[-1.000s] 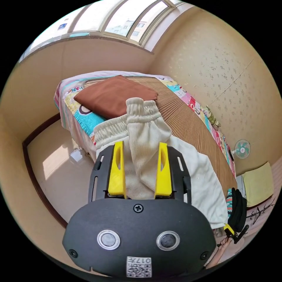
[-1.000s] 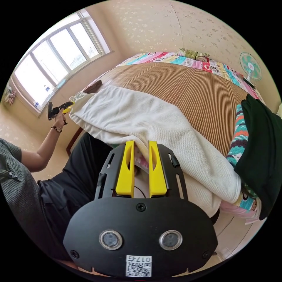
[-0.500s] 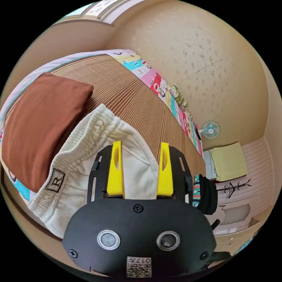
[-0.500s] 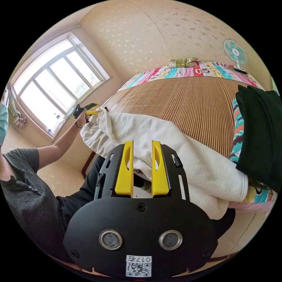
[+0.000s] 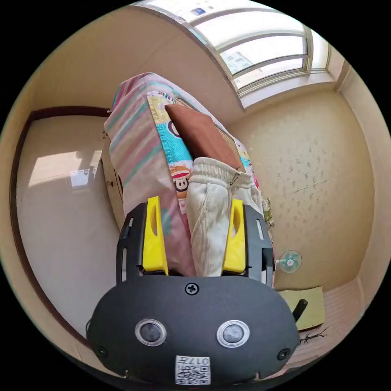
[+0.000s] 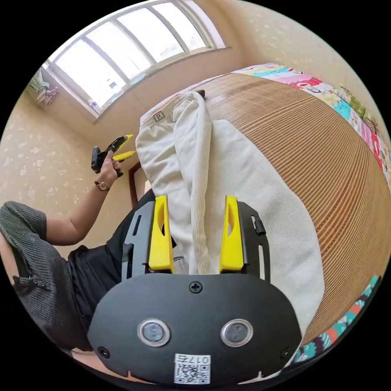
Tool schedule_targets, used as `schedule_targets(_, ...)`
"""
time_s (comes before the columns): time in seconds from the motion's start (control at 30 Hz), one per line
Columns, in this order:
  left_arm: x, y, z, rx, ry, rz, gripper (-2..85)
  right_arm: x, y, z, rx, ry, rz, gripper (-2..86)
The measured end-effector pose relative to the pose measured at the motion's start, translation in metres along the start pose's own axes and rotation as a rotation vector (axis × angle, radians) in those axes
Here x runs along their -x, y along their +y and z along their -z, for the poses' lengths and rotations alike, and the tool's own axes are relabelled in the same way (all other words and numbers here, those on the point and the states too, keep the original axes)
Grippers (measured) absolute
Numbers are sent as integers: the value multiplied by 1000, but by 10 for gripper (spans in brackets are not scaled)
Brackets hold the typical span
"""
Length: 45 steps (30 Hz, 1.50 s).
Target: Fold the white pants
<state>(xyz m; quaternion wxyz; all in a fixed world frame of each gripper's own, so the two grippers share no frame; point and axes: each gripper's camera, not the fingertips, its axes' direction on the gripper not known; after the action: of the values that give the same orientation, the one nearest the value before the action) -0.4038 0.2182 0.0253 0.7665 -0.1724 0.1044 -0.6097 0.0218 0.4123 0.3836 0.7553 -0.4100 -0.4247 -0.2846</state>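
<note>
The white pants (image 6: 228,171) lie lengthwise on the bed's bamboo mat (image 6: 309,134), one leg folded over the other, with the waistband (image 6: 163,116) at the far end. My right gripper (image 6: 195,198) hovers over the near part of the pants, jaws wide open and nothing pressed between them. The left gripper (image 6: 124,147) is held in a hand off the bed's side, apart from the pants, jaws parted. In the left gripper view, my left gripper (image 5: 194,200) stands open, and the pants' waistband (image 5: 211,179) at the bed's edge shows between its jaws, farther off.
A brown folded cloth (image 5: 199,134) lies on the bed beyond the waistband. The patterned bedsheet (image 5: 134,154) hangs down the bed's side to a glossy floor (image 5: 61,211). A person in a grey top (image 6: 36,260) stands by the bed. A small fan (image 5: 288,261) stands far off.
Both grippers' jaws have spread wider. The left gripper has come off the waistband and drawn back beside the bed. The pants now lie with one leg laid over the other.
</note>
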Motion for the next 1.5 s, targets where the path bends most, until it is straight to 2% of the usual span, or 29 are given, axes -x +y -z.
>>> schedule_targets(0.07,-13,-12,-10,63,45,-46,104,2,-37,-15,106,76,29,67)
schedule_targets(0.13,-56,-20,-1,98,-12,-184,51,3,-73,3,134,308,-30,47)
schedule_targets(0.17,-99,-23,4,134,-40,-366,45,3,-81,13,122,361,-38,46)
schedule_targets(0.2,-142,-23,8,144,-78,-529,41,3,-100,36,81,459,-68,43)
schedule_targets(0.27,-193,-30,10,142,-108,-691,40,1,-136,69,14,563,-101,42)
schedule_targets(0.37,-247,-60,29,49,-176,-824,38,7,-199,117,-98,801,-166,42)
schedule_targets(0.43,-269,-67,57,-37,-162,-900,37,26,-224,160,-361,839,-189,44)
schedule_targets(0.47,-275,-67,76,-108,-181,-942,38,31,-229,168,-415,826,-186,46)
schedule_targets(0.53,-269,-72,95,-217,-237,-937,39,43,-258,176,-535,700,-128,53)
schedule_targets(0.57,-253,-81,98,-260,-289,-898,40,43,-268,172,-527,649,-117,56)
schedule_targets(0.63,-215,-108,88,-245,-380,-781,44,26,-309,137,-281,461,-164,107)
schedule_targets(0.67,-175,-130,77,-192,-435,-659,49,23,-314,125,-214,433,-188,133)
schedule_targets(0.7,-128,-147,67,-116,-442,-512,55,23,-307,103,-167,411,-218,162)
schedule_targets(0.73,-104,-151,65,-82,-419,-440,59,35,-281,89,-210,399,-197,166)
schedule_targets(0.77,-65,-150,64,-28,-322,-357,76,43,-264,82,-239,388,-172,155)
schedule_targets(0.83,-33,-126,72,-28,-256,-328,114,72,-179,52,-279,341,-78,127)
schedule_targets(0.97,-31,-49,82,10,-229,-453,135,91,-26,6,-221,345,-222,146)
schedule_targets(1.03,-37,-24,73,91,-207,-476,135,101,76,-7,-200,406,-434,162)
schedule_targets(1.13,-41,3,52,216,-156,-438,144,117,175,-9,-211,474,-698,175)
schedule_targets(1.23,-39,16,27,294,-78,-361,156,126,212,3,-319,376,-775,142)
schedule_targets(1.3,-43,17,14,342,-8,-294,161,136,211,28,-415,401,-814,135)
schedule_targets(1.37,-51,15,17,323,-24,-275,173,145,207,52,-510,440,-820,146)
schedule_targets(1.47,-65,13,24,326,-94,-290,166,113,171,35,-255,318,-826,154)
schedule_targets(1.5,-68,11,28,332,-120,-288,147,102,155,10,-110,248,-808,134)
